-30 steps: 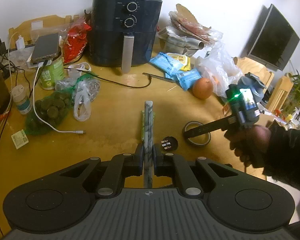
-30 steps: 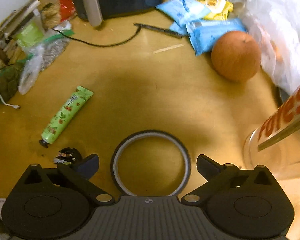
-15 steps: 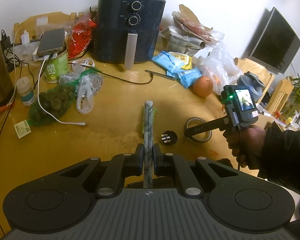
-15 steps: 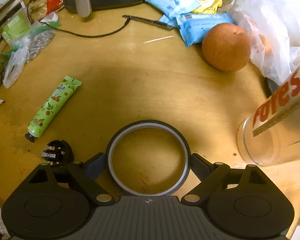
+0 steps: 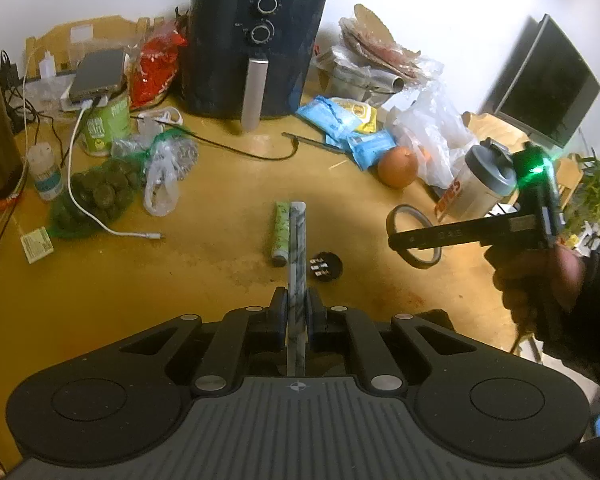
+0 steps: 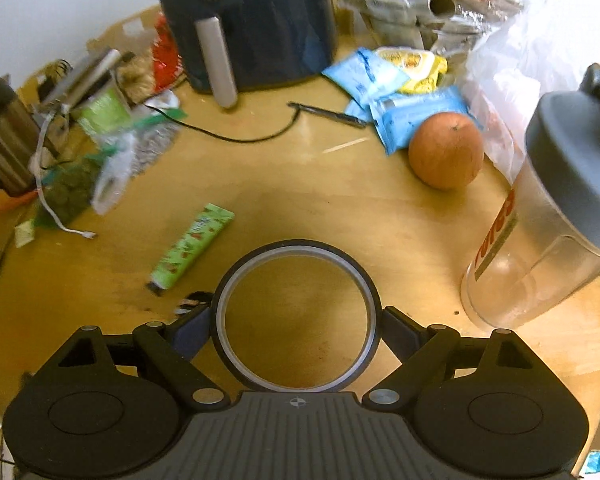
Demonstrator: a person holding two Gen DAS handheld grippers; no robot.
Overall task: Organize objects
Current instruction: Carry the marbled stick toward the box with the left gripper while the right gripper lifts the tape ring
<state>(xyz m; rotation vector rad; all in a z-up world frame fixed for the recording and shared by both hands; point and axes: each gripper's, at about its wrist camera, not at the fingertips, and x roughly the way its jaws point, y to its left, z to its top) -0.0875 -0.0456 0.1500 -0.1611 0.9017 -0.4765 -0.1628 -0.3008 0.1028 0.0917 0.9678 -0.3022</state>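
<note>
The tape ring [image 6: 296,316] is clamped across its width by the right gripper [image 6: 296,320] and lifted clear of the table [image 6: 340,208]. The left gripper [image 5: 296,312] pinches a marbled stick [image 5: 297,248] upright. Risk: the thin ring may flex and pop free; a swing right could strike the shaker bottle [image 6: 540,240].

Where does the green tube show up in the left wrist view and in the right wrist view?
Left wrist: green tube lies on the table at centre, just left of the marbled strip in the left gripper.
Right wrist: green tube lies left of centre, beside the tape ring.
Shared landmark: the orange.
</note>
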